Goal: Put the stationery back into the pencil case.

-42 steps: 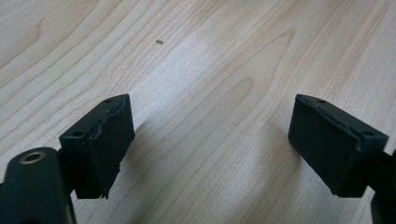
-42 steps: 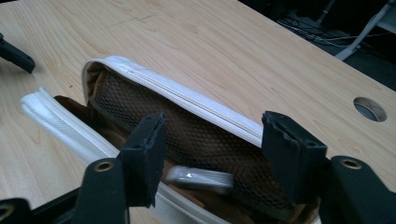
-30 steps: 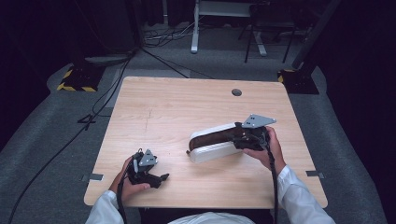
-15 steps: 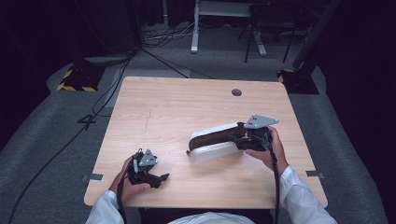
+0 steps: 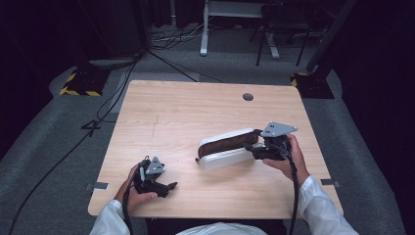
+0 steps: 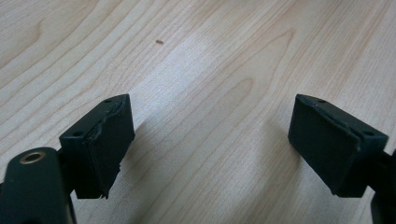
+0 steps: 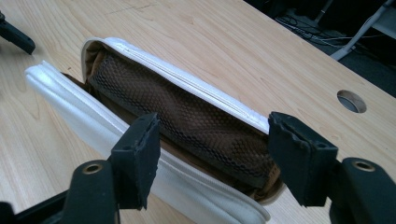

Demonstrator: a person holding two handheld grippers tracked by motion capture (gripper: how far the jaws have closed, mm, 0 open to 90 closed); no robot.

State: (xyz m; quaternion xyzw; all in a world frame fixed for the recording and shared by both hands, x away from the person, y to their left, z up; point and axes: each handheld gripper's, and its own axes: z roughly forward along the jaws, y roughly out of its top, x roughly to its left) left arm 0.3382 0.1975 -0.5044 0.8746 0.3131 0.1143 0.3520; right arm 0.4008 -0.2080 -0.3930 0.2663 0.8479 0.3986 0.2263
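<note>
Two claws are at work over the pale wooden tabletop [image 5: 195,112]. The right claw [image 7: 212,154] has just been opening, its jaws now straddling the near end of the white zippered pouch with brown mesh lining [image 5: 225,148] without pressing it: likely a release. The left claw [image 5: 166,187] rests open and empty near the front edge. Withdrawing calls for clearing the pouch's rim; bare wood lies all around.

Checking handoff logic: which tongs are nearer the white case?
Right. The right tongs sit at the white case, at its near end, jaws just opening and straddling it. The left tongs rest apart near the table's front edge, nothing between their jaws.
</note>
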